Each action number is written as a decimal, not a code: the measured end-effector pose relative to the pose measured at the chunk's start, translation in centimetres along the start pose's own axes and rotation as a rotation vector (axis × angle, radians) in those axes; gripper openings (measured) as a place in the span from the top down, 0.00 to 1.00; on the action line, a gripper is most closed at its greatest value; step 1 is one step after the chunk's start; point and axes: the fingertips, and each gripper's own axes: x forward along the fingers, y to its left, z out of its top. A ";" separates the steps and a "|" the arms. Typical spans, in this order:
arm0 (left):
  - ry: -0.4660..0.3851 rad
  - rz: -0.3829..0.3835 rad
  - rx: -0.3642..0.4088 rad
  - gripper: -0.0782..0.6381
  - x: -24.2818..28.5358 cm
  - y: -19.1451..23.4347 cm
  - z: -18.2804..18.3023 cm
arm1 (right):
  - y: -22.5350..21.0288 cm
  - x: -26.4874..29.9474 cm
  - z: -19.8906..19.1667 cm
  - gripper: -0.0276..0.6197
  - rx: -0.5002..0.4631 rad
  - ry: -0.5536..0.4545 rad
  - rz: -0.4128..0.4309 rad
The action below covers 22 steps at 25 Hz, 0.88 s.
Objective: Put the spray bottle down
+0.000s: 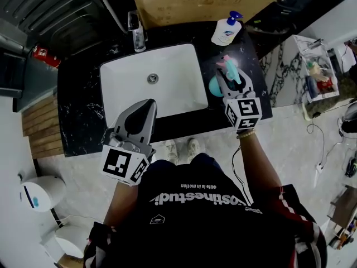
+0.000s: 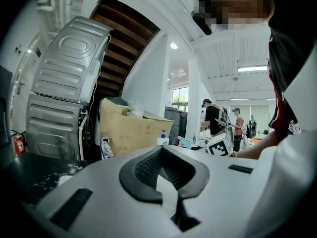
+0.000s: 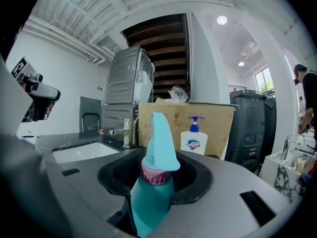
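A teal spray bottle with a pink collar stands upright on the black counter, just right of the sink. My right gripper reaches over it, with the bottle's neck and body between its jaws. In the right gripper view the bottle leans toward the left jaw and a dark gap shows on its other side, so the pads do not press it. My left gripper hovers over the sink's front left corner. Its tips meet, with nothing between them.
The white sink with a chrome faucet fills the counter's middle. A soap pump bottle and a cardboard box stand behind. A marble shelf with small items lies to the right. People stand far off in the left gripper view.
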 end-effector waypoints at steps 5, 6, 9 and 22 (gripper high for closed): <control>-0.002 0.002 0.004 0.87 -0.3 0.0 0.2 | 0.2 -0.3 -0.3 0.61 0.032 -0.005 0.015; -0.004 0.003 0.006 0.87 -0.3 0.0 0.2 | 0.2 -0.4 -0.2 0.61 0.034 -0.007 0.015; -0.007 0.002 0.010 0.87 -0.3 0.0 0.4 | 0.0 -0.7 0.0 0.60 0.037 -0.013 0.010; -0.025 -0.053 0.035 0.87 0.6 -1.6 1.5 | -1.0 -4.6 0.4 0.59 0.038 -0.020 -0.028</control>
